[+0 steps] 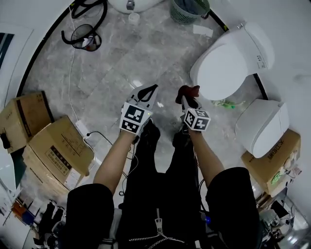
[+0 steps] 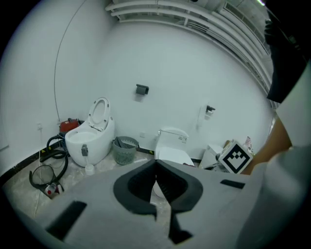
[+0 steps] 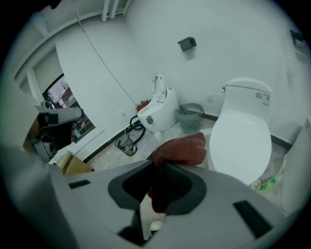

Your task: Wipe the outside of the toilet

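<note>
A white toilet (image 1: 228, 61) with its lid down stands ahead and to my right, also in the right gripper view (image 3: 243, 136) and the left gripper view (image 2: 171, 146). My right gripper (image 1: 187, 98) is shut on a dark red cloth (image 1: 188, 91), whose bunched end (image 3: 180, 151) sticks out past the jaws, a short way from the toilet bowl's left side. My left gripper (image 1: 149, 91) is shut with nothing in it, held level with the right one, its jaw tips (image 2: 155, 163) meeting.
A second toilet with raised seat (image 2: 90, 136) and a green mesh bin (image 1: 188, 9) stand at the far wall. Black hose and a cable (image 1: 85, 31) lie on the floor to the left. Cardboard boxes (image 1: 53, 148) sit left, another white unit (image 1: 262, 126) right.
</note>
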`<state>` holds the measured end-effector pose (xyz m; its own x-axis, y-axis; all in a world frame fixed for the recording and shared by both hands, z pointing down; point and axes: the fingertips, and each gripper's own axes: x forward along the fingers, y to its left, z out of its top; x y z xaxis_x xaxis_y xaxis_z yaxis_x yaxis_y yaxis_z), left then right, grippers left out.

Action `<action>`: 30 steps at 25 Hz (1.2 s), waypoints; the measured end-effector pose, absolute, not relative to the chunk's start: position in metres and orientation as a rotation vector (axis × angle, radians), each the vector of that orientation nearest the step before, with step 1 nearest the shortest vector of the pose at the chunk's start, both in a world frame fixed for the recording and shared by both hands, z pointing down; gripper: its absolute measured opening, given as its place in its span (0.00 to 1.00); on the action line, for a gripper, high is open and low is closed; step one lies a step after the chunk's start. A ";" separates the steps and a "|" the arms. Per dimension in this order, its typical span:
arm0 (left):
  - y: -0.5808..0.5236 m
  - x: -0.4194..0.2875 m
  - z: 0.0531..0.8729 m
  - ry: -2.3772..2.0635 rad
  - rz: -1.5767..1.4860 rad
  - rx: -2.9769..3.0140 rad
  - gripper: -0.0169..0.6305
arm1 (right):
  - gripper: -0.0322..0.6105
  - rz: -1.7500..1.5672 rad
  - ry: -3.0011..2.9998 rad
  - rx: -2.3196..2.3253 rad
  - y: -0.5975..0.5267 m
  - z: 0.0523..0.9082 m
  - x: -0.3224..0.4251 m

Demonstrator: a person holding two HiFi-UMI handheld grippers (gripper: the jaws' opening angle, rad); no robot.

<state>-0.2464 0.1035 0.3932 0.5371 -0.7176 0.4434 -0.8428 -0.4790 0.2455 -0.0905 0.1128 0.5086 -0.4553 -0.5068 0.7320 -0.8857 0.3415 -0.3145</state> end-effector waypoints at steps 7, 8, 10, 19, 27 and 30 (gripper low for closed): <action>0.048 -0.281 0.284 -1.283 0.273 2.436 0.02 | 0.16 0.789 -2.196 1.339 0.052 0.373 -0.125; 0.036 -0.286 0.273 -1.274 0.272 2.459 0.02 | 0.16 0.764 -2.215 1.354 0.042 0.360 -0.130; 0.014 -0.292 0.256 -1.261 0.280 2.490 0.02 | 0.16 0.734 -2.243 1.386 0.025 0.339 -0.134; -0.110 -0.283 0.223 -1.030 0.400 2.658 0.02 | 0.16 0.824 -2.088 1.657 -0.059 0.339 -0.102; -0.234 -0.257 0.217 -0.805 0.462 2.746 0.02 | 0.16 0.926 -1.932 1.866 -0.137 0.341 -0.094; -0.268 -0.231 0.217 -0.700 0.481 2.788 0.02 | 0.16 0.935 -1.883 1.961 -0.159 0.336 -0.082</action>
